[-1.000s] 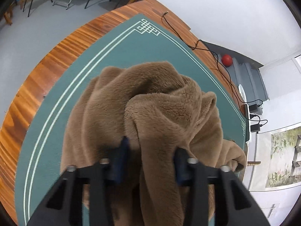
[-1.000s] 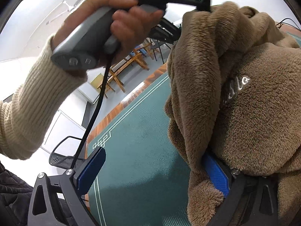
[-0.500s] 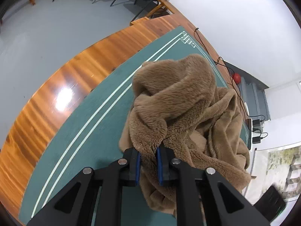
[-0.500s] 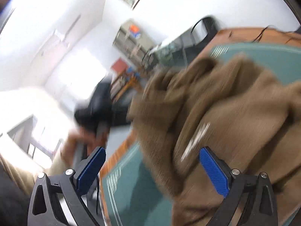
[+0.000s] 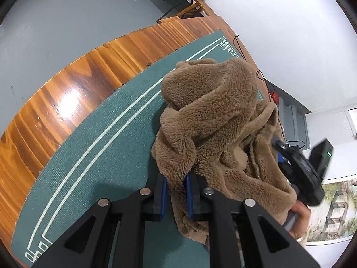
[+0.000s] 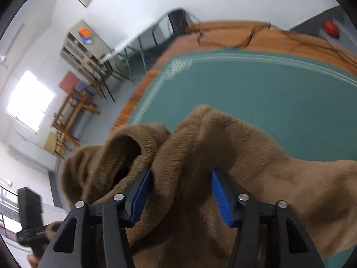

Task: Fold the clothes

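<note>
The folding has barely begun, by the look of it. The one garment in view — a thick brown fleece garment [image 5: 209, 120], fuzzy outside and smoother on its inner face — is bunched in a heap with rolls and loose flaps, lifted partly off the green felt mat with pale border lines [image 5: 93, 147] that covers the glossy wooden table [image 5: 67, 89]. No flat panel, no straight crease, no tidy edge shows anywhere, so I judge that spreading it out, squaring it and making every fold are all left to do.

The left gripper [image 5: 175, 197] has its blue pads drawn close together with a narrow strip of the fleece pinched between them, and the cloth hangs over the fingers. The right gripper [image 6: 181, 195] stands wider, its jaws around a thick ridge of the same garment with both pads pressed against it; whether that grip is firm I cannot tell, since the picture is a little smeared. Both tools hold the heap from opposite sides (each shows at the edge of the other's view).

Counted: one garment, one mat, one table, two grippers — and, off the table, one red ball [image 6: 331, 28] by the wall and one black cable [image 5: 266, 84] trailing along the far edge.
</note>
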The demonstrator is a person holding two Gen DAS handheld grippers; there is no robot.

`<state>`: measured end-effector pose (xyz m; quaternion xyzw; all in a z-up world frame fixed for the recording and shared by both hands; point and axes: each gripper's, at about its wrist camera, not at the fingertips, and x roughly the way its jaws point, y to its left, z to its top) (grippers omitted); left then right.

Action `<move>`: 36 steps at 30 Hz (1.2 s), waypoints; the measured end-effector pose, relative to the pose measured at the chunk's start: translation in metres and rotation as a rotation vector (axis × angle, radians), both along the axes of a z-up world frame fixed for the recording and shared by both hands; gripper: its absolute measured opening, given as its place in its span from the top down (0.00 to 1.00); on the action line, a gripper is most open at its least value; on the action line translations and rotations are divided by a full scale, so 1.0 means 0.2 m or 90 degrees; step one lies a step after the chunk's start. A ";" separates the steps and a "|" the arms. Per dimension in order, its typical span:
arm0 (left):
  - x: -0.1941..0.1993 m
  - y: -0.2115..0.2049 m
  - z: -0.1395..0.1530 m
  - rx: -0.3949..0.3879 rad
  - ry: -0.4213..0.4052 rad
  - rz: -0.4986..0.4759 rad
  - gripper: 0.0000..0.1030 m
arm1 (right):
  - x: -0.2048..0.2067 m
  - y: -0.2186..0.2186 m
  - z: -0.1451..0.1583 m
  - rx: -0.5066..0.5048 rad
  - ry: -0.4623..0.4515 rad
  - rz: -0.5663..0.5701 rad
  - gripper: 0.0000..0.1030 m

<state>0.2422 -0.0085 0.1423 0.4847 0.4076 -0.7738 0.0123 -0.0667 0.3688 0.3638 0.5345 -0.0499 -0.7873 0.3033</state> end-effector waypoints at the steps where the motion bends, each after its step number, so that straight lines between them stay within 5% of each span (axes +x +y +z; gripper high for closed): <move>1: 0.03 -0.01 0.00 -0.001 0.000 0.000 0.84 | 0.00 -0.01 -0.03 0.017 0.002 0.004 0.54; 2: 0.08 -0.02 0.01 -0.002 0.000 0.000 0.84 | 0.00 -0.02 -0.05 0.024 0.004 0.005 0.66; 6: 0.25 -0.08 0.03 -0.004 -0.001 -0.004 0.84 | 0.01 0.04 -0.06 0.023 0.022 -0.011 0.85; 14: 0.51 -0.14 0.11 -0.012 -0.011 -0.016 0.81 | 0.25 0.46 0.36 0.018 0.187 -0.094 0.88; 19: 0.72 -0.19 0.16 -0.014 -0.026 -0.005 0.53 | 0.55 0.76 0.59 -0.001 0.272 -0.167 0.88; 26: 1.04 -0.31 0.23 -0.016 -0.038 0.017 0.24 | 0.85 1.00 0.50 0.014 0.221 -0.198 0.88; 32: 1.32 -0.46 0.42 -0.048 -0.010 0.021 0.23 | 0.94 1.01 0.38 0.013 0.178 -0.199 0.88; 36: 1.15 -0.16 0.57 -0.096 0.007 0.005 0.20 | 0.97 0.99 0.36 0.009 0.181 -0.203 0.88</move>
